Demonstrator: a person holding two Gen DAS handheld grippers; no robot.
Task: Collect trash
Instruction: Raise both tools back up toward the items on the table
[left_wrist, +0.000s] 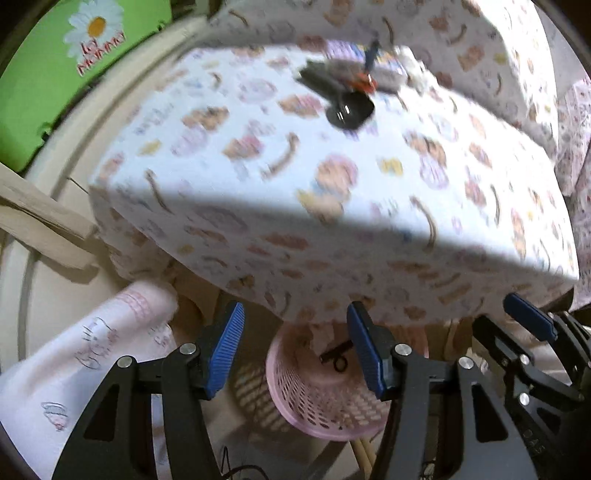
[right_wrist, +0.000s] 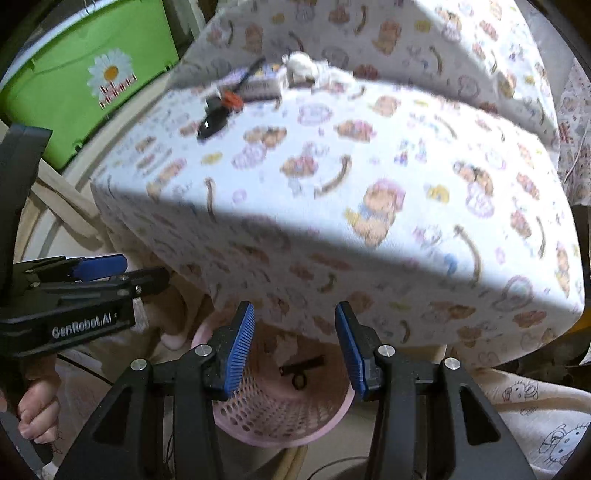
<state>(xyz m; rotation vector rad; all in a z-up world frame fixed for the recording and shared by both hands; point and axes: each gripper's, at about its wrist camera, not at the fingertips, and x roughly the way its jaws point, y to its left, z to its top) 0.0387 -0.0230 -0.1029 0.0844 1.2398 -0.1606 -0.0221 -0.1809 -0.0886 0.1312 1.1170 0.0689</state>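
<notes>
Over pink basket (right_wrist: 280, 413): left tool (left_wrist: 295, 350) and right tool (right_wrist: 295, 347) are hanging, jaws apart, empty. Black trash (right_wrist: 299, 369) is lying inside; more (right_wrist: 218, 114) is sitting on bed (right_wrist: 369, 184).

- Left tongs (left_wrist: 295, 347): jaws apart, nothing between the blue pads (left_wrist: 227, 347); they hang over a pink mesh basket (left_wrist: 314, 406).
- Basket holds a small dark item (left_wrist: 334, 360).
- Right tongs (left_wrist: 532, 325) at right edge.
- Patterned cushion (left_wrist: 295, 177) beyond, with black object (left_wrist: 351, 110) and blurred clutter far side.
- Green box (left_wrist: 48, 85) far left.
</notes>
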